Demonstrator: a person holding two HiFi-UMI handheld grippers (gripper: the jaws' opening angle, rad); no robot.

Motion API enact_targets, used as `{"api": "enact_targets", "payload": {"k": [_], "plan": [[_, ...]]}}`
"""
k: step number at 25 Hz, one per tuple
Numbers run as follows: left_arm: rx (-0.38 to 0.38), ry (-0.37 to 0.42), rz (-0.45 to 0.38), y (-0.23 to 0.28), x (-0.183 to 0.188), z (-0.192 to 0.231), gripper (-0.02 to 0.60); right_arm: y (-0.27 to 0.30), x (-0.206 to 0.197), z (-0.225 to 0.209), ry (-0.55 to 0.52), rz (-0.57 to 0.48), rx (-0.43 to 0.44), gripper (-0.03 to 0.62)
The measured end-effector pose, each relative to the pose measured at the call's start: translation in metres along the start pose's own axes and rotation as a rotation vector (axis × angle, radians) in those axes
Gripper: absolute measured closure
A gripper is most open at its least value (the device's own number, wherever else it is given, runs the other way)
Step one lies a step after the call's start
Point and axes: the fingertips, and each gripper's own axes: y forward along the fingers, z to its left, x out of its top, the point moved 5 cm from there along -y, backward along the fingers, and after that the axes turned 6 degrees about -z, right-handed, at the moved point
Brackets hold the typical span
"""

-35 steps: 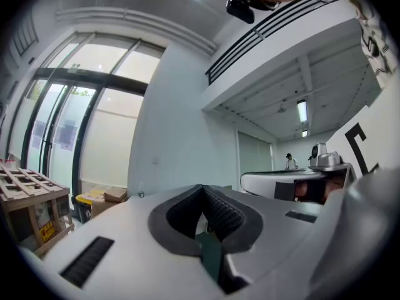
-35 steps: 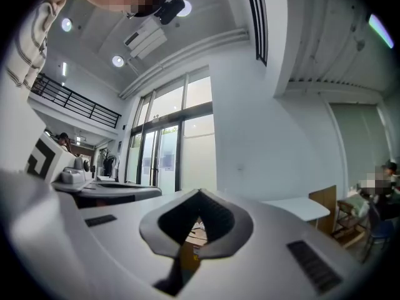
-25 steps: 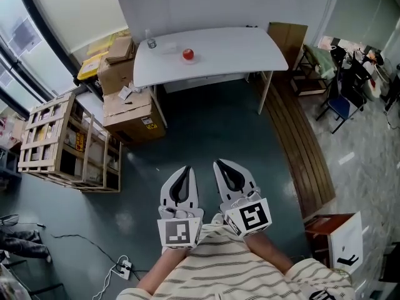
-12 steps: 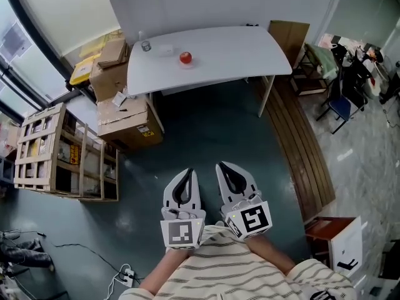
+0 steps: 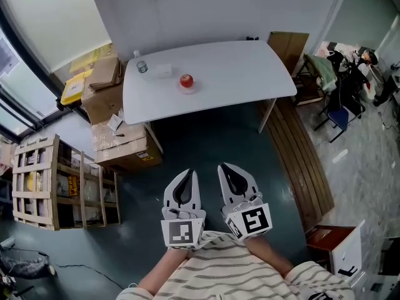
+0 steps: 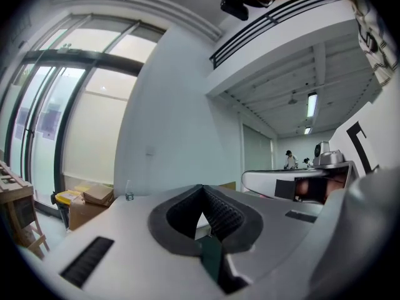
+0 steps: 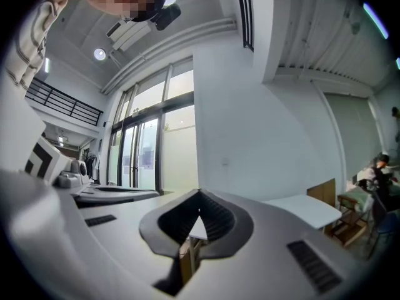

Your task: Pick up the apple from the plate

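Left gripper (image 5: 185,172) and right gripper (image 5: 227,169) side by side over floor, well short of tabletop (image 5: 244,74). Both closed tip to tip, nothing held. Apple (image 5: 186,80) sits on plate (image 5: 187,89) on tabletop, left of middle, far from both my grippers. Plate pale, barely stands out from white top. Only head view shows apple; in both gripper views my own jaws cover that spot. Left gripper view catches bottle (image 6: 129,194) and boxes (image 6: 87,197). Right gripper view gives tabletop corner and windows (image 7: 147,155).
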Motion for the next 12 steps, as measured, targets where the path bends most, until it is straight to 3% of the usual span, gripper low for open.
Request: {"api": "enact_targets", "payload": {"k": [12], "plan": [[-0.055,-0.070,0.028,0.084,-0.018,0.066,0.577,0.096,-0.011,-0.014,-0.017,0.051,-0.061,0.582]]}}
